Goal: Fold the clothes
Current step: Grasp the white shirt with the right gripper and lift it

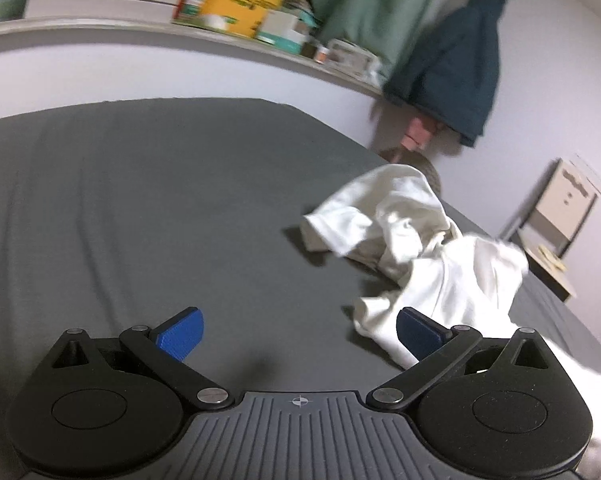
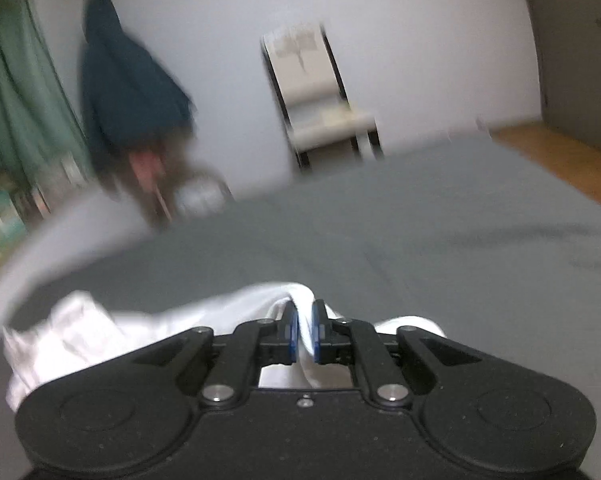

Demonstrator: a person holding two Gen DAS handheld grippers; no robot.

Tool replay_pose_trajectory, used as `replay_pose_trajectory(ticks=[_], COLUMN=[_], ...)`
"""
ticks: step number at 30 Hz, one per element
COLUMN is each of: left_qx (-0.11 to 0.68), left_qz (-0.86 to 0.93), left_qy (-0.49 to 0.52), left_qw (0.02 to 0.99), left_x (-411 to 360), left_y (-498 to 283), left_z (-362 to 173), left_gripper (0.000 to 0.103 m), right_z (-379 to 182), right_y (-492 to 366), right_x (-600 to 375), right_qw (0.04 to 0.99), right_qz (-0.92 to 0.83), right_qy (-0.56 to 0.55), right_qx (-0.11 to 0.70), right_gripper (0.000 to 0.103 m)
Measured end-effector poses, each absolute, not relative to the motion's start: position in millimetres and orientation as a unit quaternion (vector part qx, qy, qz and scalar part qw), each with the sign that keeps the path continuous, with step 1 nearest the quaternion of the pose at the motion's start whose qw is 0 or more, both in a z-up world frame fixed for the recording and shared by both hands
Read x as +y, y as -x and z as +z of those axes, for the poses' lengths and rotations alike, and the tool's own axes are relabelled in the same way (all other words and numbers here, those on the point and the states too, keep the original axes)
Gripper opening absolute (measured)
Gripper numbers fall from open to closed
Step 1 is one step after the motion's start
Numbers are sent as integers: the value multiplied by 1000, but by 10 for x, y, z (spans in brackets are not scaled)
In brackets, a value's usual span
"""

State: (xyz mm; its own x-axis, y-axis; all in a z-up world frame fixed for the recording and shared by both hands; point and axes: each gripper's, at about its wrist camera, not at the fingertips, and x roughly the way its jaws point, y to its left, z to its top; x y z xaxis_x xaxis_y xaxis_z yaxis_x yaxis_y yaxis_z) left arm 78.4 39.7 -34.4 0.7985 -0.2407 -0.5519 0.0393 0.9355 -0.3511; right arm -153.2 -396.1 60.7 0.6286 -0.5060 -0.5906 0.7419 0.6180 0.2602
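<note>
1. Your right gripper [image 2: 304,330] is pinched onto a bunched fold of the white garment [image 2: 236,312]; cloth shows between the blue pads [image 2: 290,330] at lower centre of the right wrist view. The jaws are nearly together on the fabric.
2. Your left gripper [image 1: 298,334] stands wide open and holds nothing. Its right-hand pad [image 1: 418,330] sits just beside the near hem of the white garment [image 1: 420,248], the left pad over bare sheet.
3. The garment lies crumpled on the grey bed sheet [image 1: 140,200], in the right half of the left wrist view, one sleeve-like flap pointing toward frame centre.
4. Step in hand, as I judge it: lift and spread the shirt before any fold. Keep the right pinch firm; the wad in the jaws looks thick, so it may hold several layers rather than one edge.
5. Bring the left gripper onto a single clean edge or corner, not the heap, then draw both hands apart to flatten the cloth.
6. Right wrist view is heavily blurred; don't trust it for edges.
7. Only the left view shows the garment's full sprawl and the cluttered shelf [image 1: 240,24] at upper left.
8. Only the right view shows the actual grip, plus the wooden floor [image 2: 560,160] at right and the whole chair [image 2: 320,92].
</note>
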Motion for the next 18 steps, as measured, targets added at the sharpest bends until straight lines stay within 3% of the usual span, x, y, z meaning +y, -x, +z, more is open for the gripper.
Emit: replay_pose_trajectory(ticks=[1,2,3,5,11,18], left_qx=[310,311,312,315,316,318], left_qz=[-80,-81,-80,-78,-77,-68], left_qy=[159,155,150,142,135,137], left_qw=[934,934,935,935,936,936], left_x=[367,342,309,260,231,302], left_y=[-788,-790,-792,-808,-674,-661], left_z=[-336,-325,-317,-307,-368,-437], left_gripper=[103,103,103,103,103,103], right_z=[590,595,636,737,1005,1096], right_y=[1524,1509,1483,1348,280,-1145], right_x=[-3919,-3844,-3716,-3440,-2639,-2061], right_qw=[869,874,884,911,966,895], right_qz=[-353,-347,-343,-303,-68,101], right_qy=[-238,-221,-193,-146,-43,280], right_qx=[252,259,254,238,247,332], right_gripper=[18,32,52,70,67,55])
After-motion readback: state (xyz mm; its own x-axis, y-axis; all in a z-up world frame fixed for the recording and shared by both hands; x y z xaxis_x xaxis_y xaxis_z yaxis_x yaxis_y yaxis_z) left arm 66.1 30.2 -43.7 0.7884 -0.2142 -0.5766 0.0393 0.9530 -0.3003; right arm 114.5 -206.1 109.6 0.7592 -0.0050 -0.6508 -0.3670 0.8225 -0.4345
